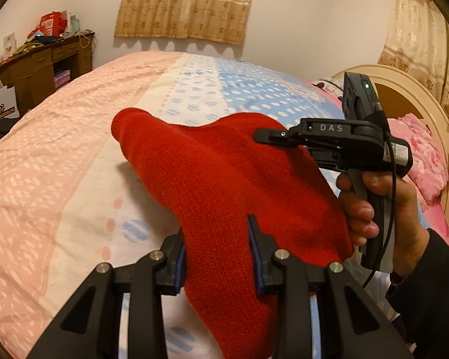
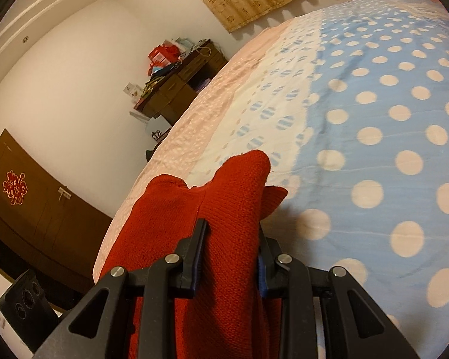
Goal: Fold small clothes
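**A:** Where is the red knit garment (image 1: 224, 185) in relation to the two tools?

**B:** It hangs between them, lifted off the bed (image 1: 60, 155). The left hand-held gripper (image 1: 221, 257) is clamped on one part of its edge, with the knit bunched between the blue pads. The right hand-held gripper (image 2: 232, 251) is clamped on another part, the cloth squeezed between its fingers in the same way. Neither one stands apart or empty.

**A:** So which way does the cloth run?

**B:** Its long axis goes from one grip to the other, roughly across the person's front. In the left wrist view the right hand-held gripper sits to the right and a little farther off, held by a hand (image 1: 383, 209) in a dark sleeve. A loose end (image 1: 128, 125) pokes out ahead towards the far edge of the bed.

**A:** Is any of it touching the bed?

**B:** The lower part drops out of view beneath the fingers, so I cannot tell. The front part casts a shadow on the white strip of the cover, which suggests that it is clear of it.

**A:** Which hand is nearer for the next move?

**B:** Both already hold it. My judgement is that the next move is to lay it flat on the cover in front, between the pink side and the blue spotted side, keeping the span between the grips taut.
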Demonstrator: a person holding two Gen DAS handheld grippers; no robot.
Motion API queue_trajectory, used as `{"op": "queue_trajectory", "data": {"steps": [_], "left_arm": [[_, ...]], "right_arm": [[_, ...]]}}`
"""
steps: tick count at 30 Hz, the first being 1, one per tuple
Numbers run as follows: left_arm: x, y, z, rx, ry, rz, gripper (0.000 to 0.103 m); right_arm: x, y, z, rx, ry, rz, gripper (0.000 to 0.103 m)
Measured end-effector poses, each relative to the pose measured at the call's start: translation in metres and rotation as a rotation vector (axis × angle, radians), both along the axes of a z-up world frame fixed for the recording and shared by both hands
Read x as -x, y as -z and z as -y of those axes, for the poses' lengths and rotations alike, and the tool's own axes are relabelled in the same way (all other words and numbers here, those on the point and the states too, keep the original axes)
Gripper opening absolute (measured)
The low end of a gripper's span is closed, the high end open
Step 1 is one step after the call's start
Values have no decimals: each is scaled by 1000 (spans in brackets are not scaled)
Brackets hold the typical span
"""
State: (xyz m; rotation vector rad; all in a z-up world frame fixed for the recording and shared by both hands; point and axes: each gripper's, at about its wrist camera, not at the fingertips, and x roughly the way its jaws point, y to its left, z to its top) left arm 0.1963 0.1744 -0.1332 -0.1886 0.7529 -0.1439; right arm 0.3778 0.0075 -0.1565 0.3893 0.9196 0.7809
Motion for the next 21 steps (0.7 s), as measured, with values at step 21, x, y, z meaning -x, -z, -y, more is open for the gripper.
{"op": "queue_trajectory", "data": {"steps": [21], "left_arm": [[9, 23, -36, 15, -55, -30, 35]], "right_arm": [[-3, 11, -48, 12, -88, -42, 28]]}}
